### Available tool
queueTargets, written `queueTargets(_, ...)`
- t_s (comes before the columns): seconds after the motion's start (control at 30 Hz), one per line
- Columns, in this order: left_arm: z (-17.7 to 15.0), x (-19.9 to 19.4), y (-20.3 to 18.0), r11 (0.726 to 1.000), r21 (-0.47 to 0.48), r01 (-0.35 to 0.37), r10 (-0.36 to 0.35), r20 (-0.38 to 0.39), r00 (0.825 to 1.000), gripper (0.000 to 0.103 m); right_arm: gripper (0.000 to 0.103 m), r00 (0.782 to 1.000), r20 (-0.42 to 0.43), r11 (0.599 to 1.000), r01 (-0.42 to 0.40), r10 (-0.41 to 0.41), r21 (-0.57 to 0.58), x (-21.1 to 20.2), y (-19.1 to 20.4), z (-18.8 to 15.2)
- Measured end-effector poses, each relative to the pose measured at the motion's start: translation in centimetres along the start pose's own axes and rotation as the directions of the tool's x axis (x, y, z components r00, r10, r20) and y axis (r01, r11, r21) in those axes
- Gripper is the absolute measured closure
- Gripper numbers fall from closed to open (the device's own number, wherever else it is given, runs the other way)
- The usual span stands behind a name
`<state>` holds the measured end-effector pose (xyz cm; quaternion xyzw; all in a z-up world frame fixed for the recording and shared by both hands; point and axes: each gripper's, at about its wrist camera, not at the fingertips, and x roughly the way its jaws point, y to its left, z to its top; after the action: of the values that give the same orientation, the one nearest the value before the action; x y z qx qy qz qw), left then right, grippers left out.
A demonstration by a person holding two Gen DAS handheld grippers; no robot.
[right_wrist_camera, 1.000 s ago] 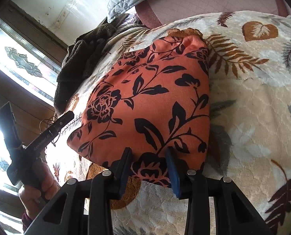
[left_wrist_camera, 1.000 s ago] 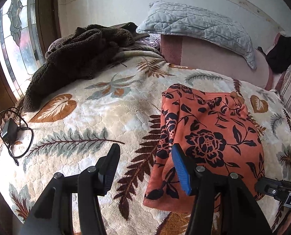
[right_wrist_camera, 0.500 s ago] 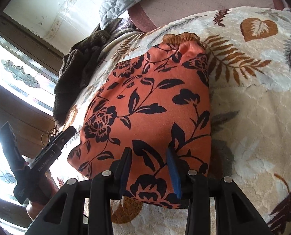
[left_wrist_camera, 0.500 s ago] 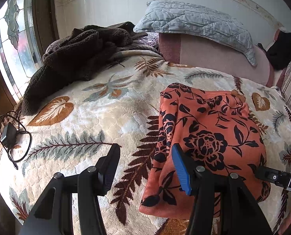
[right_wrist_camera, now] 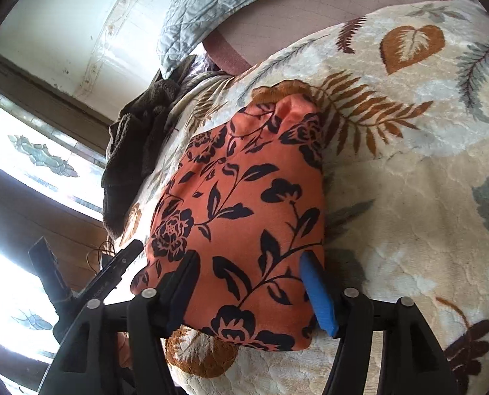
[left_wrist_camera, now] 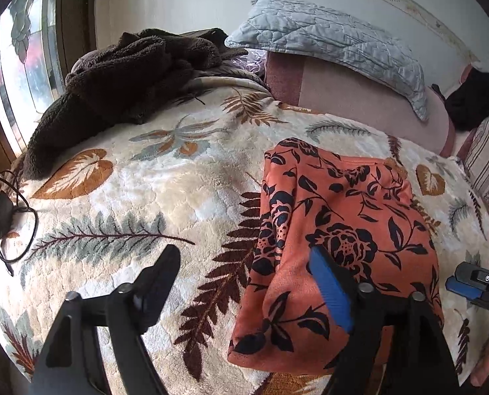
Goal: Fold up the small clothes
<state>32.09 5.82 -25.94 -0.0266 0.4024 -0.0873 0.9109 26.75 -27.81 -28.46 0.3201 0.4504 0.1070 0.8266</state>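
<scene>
A folded orange garment with black flowers (left_wrist_camera: pixel 349 223) lies flat on the leaf-patterned bedcover (left_wrist_camera: pixel 129 197). My left gripper (left_wrist_camera: pixel 244 283) hovers at its near left corner with jaws opening wide. Its blue finger (left_wrist_camera: pixel 330 293) is over the cloth, its black finger (left_wrist_camera: pixel 158 279) over bare bedcover, and nothing is pinched. In the right wrist view the garment (right_wrist_camera: pixel 244 197) runs away from my right gripper (right_wrist_camera: pixel 249 291), whose jaws are also opening. They straddle the near edge of the fold and the pads do not press it. The other gripper shows in each view: the right gripper (left_wrist_camera: pixel 478 286) and the left gripper (right_wrist_camera: pixel 112 276).
A brown fleece throw (left_wrist_camera: pixel 119 79) is heaped at the far left by the stained-glass window. A grey quilted pillow (left_wrist_camera: pixel 336 39) lies along the pink headboard. A black charger with cable (left_wrist_camera: pixel 0 214) sits at the left edge, a striped cushion (left_wrist_camera: pixel 488 164) at the right.
Both grippers' jaws have spread much wider. The right gripper has shifted and rolled slightly over the garment's near edge. The garment lies where it was.
</scene>
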Motion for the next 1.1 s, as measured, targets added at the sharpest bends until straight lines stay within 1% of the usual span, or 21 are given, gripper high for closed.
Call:
queueTargets(0.03, 0.2, 0.2, 0.7, 0.999, -0.039, 0.036, -0.036, -0.013, 0.999, 0.014, 0.033, 1.000, -0.006, 1.000, -0.007, 0.007, 0.030, -0.3, -0.8, 0.4)
queueTargets(0.07, 0.4, 0.5, 1.4, 0.992, -0.084, 0.097, -0.100, -0.032, 0.994, 0.013, 0.032, 1.000, -0.013, 0.998, -0.014, 0.015, 0.058, -0.5, -1.7, 0.9)
queueTargets(0.1, 0.5, 1.1, 2.3, 0.976, -0.137, 0.170, -0.179, -0.056, 0.982, 0.013, 0.031, 1.000, -0.020, 0.996, -0.020, 0.022, 0.085, -0.6, -2.6, 1.2)
queueTargets(0.13, 0.5, 2.0, 3.1, 0.955, -0.198, 0.221, -0.242, -0.089, 0.966, 0.012, 0.030, 0.999, -0.027, 0.993, -0.028, 0.032, 0.111, -0.7, -3.4, 1.6)
queueTargets(0.2, 0.3, 3.7, 4.8, 0.907, -0.337, 0.251, -0.315, -0.151, 0.937, 0.012, 0.028, 0.996, -0.042, 0.985, -0.066, 0.074, 0.161, -0.5, -4.9, 2.3)
queueTargets(0.27, 0.1, 4.9, 6.1, 0.857, -0.427, 0.287, -0.382, -0.154, 0.911, 0.012, 0.027, 0.990, -0.056, 0.969, -0.117, 0.132, 0.219, 0.2, -6.2, 2.6)
queueTargets(0.37, -0.1, 6.2, 6.4, 0.800, -0.494, 0.340, -0.468, -0.159, 0.869, 0.012, 0.025, 0.979, -0.071, 0.942, -0.162, 0.191, 0.295, 1.7, -7.7, 2.7)
queueTargets(0.4, -0.1, 6.5, 6.2, 0.793, -0.496, 0.354, -0.488, -0.169, 0.856, 0.012, 0.025, 0.977, -0.076, 0.934, -0.167, 0.201, 0.317, 2.3, -8.2, 2.7)
queueTargets(0.43, -0.2, 6.9, 5.7, 0.797, -0.489, 0.355, -0.493, -0.186, 0.850, 0.012, 0.025, 0.973, -0.085, 0.925, -0.175, 0.215, 0.338, 2.8, -8.7, 2.7)
queueTargets(0.5, -0.1, 7.3, 4.8, 0.819, -0.459, 0.345, -0.480, -0.219, 0.850, 0.011, 0.025, 0.965, -0.092, 0.909, -0.195, 0.244, 0.367, 3.7, -9.1, 2.8)
queueTargets(0.53, 0.0, 7.6, 4.3, 0.826, -0.447, 0.343, -0.477, -0.231, 0.848, 0.011, 0.025, 0.963, -0.091, 0.911, -0.205, 0.253, 0.358, 4.0, -9.0, 3.0)
queueTargets(0.67, 0.2, 8.3, 2.8, 0.833, -0.420, 0.362, -0.489, -0.250, 0.836, 0.008, 0.024, 0.957, -0.100, 0.914, -0.226, 0.273, 0.337, 5.2, -8.5, 3.4)
queueTargets(0.7, 0.3, 8.5, 2.3, 0.832, -0.410, 0.373, -0.497, -0.254, 0.830, 0.008, 0.024, 0.955, -0.099, 0.914, -0.234, 0.280, 0.333, 5.4, -8.3, 3.6)
queueTargets(0.77, 0.3, 9.0, 1.2, 0.824, -0.396, 0.405, -0.527, -0.273, 0.805, 0.008, 0.024, 0.950, -0.103, 0.911, -0.247, 0.295, 0.330, 6.0, -8.1, 4.0)
queueTargets(0.8, 0.3, 9.1, 0.6, 0.831, -0.378, 0.408, -0.523, -0.281, 0.804, 0.007, 0.024, 0.947, -0.103, 0.909, -0.257, 0.305, 0.329, 6.4, -8.0, 4.2)
queueTargets(0.83, 0.3, 9.1, 0.0, 0.844, -0.351, 0.407, -0.510, -0.286, 0.811, 0.006, 0.024, 0.943, -0.104, 0.906, -0.268, 0.316, 0.328, 6.8, -7.8, 4.4)
queueTargets(0.87, 0.3, 9.1, -0.5, 0.850, -0.328, 0.412, -0.506, -0.292, 0.812, 0.006, 0.024, 0.940, -0.105, 0.905, -0.276, 0.324, 0.325, 7.2, -7.6, 4.6)
queueTargets(0.97, 0.5, 9.6, -1.0, 0.838, -0.334, 0.431, -0.526, -0.289, 0.800, 0.006, 0.022, 0.941, -0.117, 0.915, -0.273, 0.318, 0.296, 8.6, -6.3, 5.4)
queueTargets(1.03, 0.6, 9.9, -0.8, 0.811, -0.369, 0.454, -0.562, -0.276, 0.780, 0.006, 0.022, 0.941, -0.124, 0.923, -0.275, 0.316, 0.268, 9.3, -5.6, 5.9)
queueTargets(1.07, 0.6, 10.1, -0.7, 0.802, -0.381, 0.461, -0.573, -0.270, 0.774, 0.006, 0.022, 0.941, -0.128, 0.928, -0.275, 0.313, 0.252, 9.6, -5.3, 6.0)
queueTargets(1.1, 0.6, 10.2, -0.8, 0.798, -0.386, 0.462, -0.576, -0.267, 0.773, 0.006, 0.022, 0.942, -0.133, 0.934, -0.273, 0.309, 0.232, 10.0, -4.9, 6.2)
